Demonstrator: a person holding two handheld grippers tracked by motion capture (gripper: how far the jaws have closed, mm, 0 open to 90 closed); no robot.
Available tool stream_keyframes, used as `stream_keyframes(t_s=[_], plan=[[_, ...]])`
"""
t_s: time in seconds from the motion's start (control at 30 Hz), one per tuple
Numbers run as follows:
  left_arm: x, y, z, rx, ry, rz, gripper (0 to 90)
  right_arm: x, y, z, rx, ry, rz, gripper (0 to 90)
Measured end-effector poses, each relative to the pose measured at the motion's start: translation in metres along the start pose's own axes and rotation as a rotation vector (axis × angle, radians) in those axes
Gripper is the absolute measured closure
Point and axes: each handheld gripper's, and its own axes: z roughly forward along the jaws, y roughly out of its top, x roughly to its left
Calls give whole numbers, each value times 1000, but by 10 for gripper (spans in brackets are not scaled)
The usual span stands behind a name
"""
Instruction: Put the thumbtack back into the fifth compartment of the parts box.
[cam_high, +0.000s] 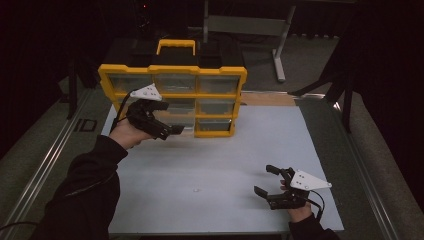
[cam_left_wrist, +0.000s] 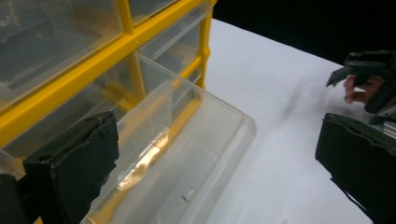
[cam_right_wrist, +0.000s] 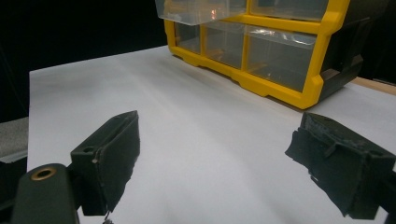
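Black jaws of the left gripper (cam_left_wrist: 215, 172) are spread wide, with nothing pinched. Right under them, a clear drawer (cam_left_wrist: 187, 154) sticks out of the yellow cabinet (cam_high: 172, 97). The right gripper (cam_high: 274, 182) sits well apart near the table's front edge, jaws spread too. Bare white table (cam_high: 215, 160) lies between them.

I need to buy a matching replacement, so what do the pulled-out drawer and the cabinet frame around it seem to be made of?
The drawer looks like clear, glossy hard plastic: you see the yellow bars through its walls, and light glints along its edge. The cabinet frame appears to be opaque yellow moulded plastic with a smooth, slightly shiny finish and rounded corners; its back part looks black.
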Motion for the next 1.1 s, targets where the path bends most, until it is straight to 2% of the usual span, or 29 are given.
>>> stream_keyframes(t_s=[0.27,0.73,0.87,1.1], plan=[[-12,-4,-7,-9,-17,13,0,0,0,0,0,1,0,138],[-35,-13,-6,-1,-33,37,0,0,0,0,-2,2,1,139],[-39,-18,-6,-12,-57,48,0,0,0,1,-2,3,-2,138],[-48,-25,-3,-16,-73,57,0,0,0,0,-1,3,-1,139]])
